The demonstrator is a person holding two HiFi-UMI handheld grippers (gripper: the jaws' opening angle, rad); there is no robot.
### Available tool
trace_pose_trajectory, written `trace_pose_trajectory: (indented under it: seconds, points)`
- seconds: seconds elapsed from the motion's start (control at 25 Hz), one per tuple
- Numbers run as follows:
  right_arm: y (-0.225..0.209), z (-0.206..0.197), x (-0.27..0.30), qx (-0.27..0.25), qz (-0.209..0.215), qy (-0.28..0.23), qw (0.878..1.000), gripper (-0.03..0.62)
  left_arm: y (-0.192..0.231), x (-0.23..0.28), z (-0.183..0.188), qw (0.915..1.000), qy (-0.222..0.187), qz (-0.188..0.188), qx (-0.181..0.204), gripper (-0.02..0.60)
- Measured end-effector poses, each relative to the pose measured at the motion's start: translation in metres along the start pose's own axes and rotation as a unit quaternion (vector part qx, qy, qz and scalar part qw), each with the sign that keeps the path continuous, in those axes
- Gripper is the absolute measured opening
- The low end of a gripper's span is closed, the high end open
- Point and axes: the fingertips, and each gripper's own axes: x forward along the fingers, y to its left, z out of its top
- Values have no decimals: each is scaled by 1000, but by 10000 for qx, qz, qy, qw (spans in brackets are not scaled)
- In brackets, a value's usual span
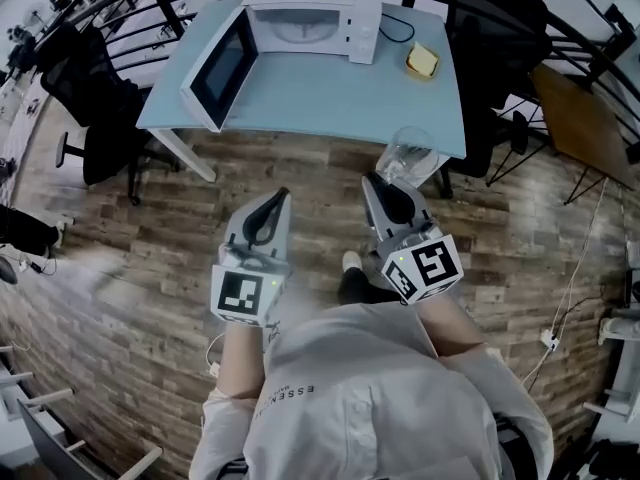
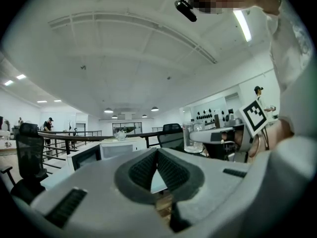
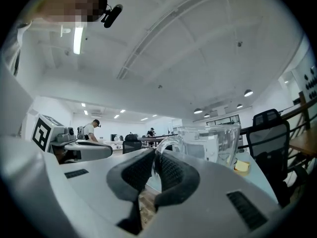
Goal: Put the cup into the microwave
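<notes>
Nearest the camera, the person's pale long-sleeved shirt (image 1: pixel 370 408) fills the lower part of the head view, with both forearms extended forward over the wood-plank floor (image 1: pixel 150 298).

Left claw (image 1: pixel 278 196): the left gripper view shows its two ribbed dark pads meeting at the tips, closed, with nothing between them (image 2: pixel 157 155). It points level toward the bench.

Right claw (image 1: pixel 378 180): closed on the curved handle of the clear glass cup (image 1: pixel 408 153). The right gripper view confirms the pads pinching the handle (image 3: pixel 156 157), with the cup's body (image 3: pixel 210 143) upright just beyond the tips. The cup is carried in the air, not resting on anything. In the head view it overlaps the near edge of the light blue rectangular bench (image 1: pixel 330 93), toward its right end.

On the bench, a small yellow block on a shallow dish (image 1: pixel 422 60) sits near the right edge, well apart from the cup.

At the far side of the bench stands the white microwave oven (image 1: pixel 310 18). Its dark-windowed door (image 1: pixel 222 68) is swung fully open to the left, and the pale cavity is exposed.

Black office chairs flank the bench: one at left (image 1: pixel 95 98), one at far right (image 1: pixel 490 18). A dark curved railing (image 1: pixel 150 8) runs behind.
</notes>
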Motion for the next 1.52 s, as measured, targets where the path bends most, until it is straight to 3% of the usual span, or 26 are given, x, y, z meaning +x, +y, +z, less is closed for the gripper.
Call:
trace_pose_trajectory:
  seconds: [0.28, 0.44, 0.56, 0.72, 1.08, 1.52]
  points:
    - [-92, 9, 78, -8, 349, 46, 9994, 31, 33, 112, 7, 9996, 39, 263, 75, 2]
    - [-124, 7, 112, 37, 517, 116, 9986, 31, 47, 152, 14, 9993, -44, 325, -165, 2]
    - [-142, 2, 136, 87, 587, 189, 9981, 31, 61, 175, 5, 9996, 26, 289, -70, 2]
    - [-157, -8, 171, 267, 698, 282, 9968, 31, 87, 201, -7, 9986, 283, 428, -119, 3]
    - [-165, -38, 271, 532, 835, 483, 9939, 31, 169, 266, -23, 9990, 349, 157, -226, 2]
    - [-179, -94, 408, 302, 1158, 667, 9906, 41, 274, 335, -66, 9976, 565, -96, -396, 2]
